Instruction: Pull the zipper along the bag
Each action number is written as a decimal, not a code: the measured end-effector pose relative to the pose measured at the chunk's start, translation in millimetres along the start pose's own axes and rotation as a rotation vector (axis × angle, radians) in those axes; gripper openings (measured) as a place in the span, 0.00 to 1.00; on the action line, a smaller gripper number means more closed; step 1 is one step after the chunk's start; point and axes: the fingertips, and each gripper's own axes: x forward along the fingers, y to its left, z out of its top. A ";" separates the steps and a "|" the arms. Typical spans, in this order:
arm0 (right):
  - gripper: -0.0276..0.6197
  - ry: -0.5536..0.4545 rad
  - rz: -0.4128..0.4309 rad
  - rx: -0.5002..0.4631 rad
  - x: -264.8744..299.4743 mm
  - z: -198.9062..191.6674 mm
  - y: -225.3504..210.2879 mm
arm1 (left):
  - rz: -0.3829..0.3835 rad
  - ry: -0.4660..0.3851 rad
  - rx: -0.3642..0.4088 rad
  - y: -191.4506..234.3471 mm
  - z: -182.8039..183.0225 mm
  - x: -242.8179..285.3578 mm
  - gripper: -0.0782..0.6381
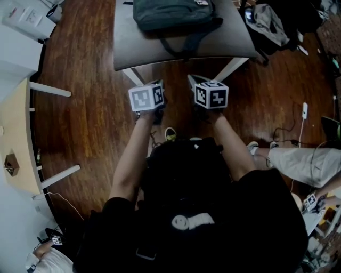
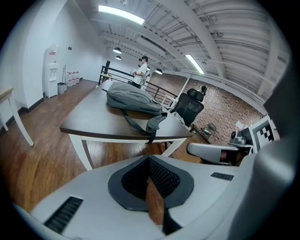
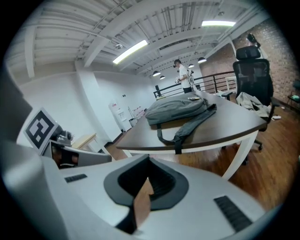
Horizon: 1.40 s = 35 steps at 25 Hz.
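A grey backpack [image 1: 170,13] lies on the dark-topped table [image 1: 128,48] ahead of me, one strap [image 1: 186,45] trailing to the near edge. Its zipper cannot be made out from here. My left gripper [image 1: 152,85] and right gripper [image 1: 196,82] hover side by side over the wooden floor, short of the table and apart from the bag. In the left gripper view the backpack [image 2: 133,98] sits far beyond the left gripper [image 2: 149,159], whose jaws are shut on nothing. The right gripper [image 3: 149,161] is likewise shut and empty, with the backpack [image 3: 176,110] well ahead.
White table legs [image 1: 133,75] stand just ahead of the grippers. A black office chair [image 3: 253,75] with clothes stands at the table's right. A seated person's leg [image 1: 303,162] and floor cables [image 1: 290,133] are at the right. A light wooden desk [image 1: 16,144] is at the left.
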 end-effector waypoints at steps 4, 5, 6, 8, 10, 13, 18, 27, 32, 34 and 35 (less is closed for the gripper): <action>0.07 0.006 0.019 0.010 -31.7 -15.2 -2.9 | 0.013 -0.001 -0.017 -25.0 -21.2 -14.0 0.10; 0.07 0.011 0.024 0.010 -42.0 -22.2 -6.8 | 0.017 0.007 -0.013 -34.6 -31.0 -15.1 0.10; 0.07 0.015 0.026 0.009 -52.2 -29.2 -11.6 | 0.022 0.018 -0.003 -44.3 -41.4 -15.3 0.10; 0.07 0.024 0.024 0.003 -71.3 -42.7 -21.1 | 0.035 0.042 0.012 -62.4 -62.1 -16.7 0.10; 0.07 0.041 0.017 -0.012 -90.0 -59.3 -27.0 | 0.048 0.065 0.016 -79.3 -84.6 -22.5 0.10; 0.07 0.059 0.027 -0.019 -109.7 -78.1 -31.3 | 0.066 0.080 0.023 -98.8 -106.8 -30.3 0.10; 0.07 0.068 0.049 -0.035 -130.9 -93.5 -27.3 | 0.089 0.078 0.039 -118.7 -118.3 -43.8 0.10; 0.07 0.097 0.028 -0.096 -141.4 -103.5 -15.5 | 0.081 0.094 0.046 -128.6 -124.0 -51.2 0.11; 0.07 0.107 0.012 -0.095 -139.7 -107.8 -7.6 | 0.066 0.088 0.042 -127.7 -123.4 -51.0 0.11; 0.07 0.115 0.010 -0.073 -138.6 -112.7 -0.8 | 0.055 0.076 0.037 -125.1 -123.8 -53.8 0.11; 0.07 0.119 0.009 -0.065 -137.3 -115.7 3.3 | 0.051 0.069 0.037 -123.0 -124.0 -56.1 0.11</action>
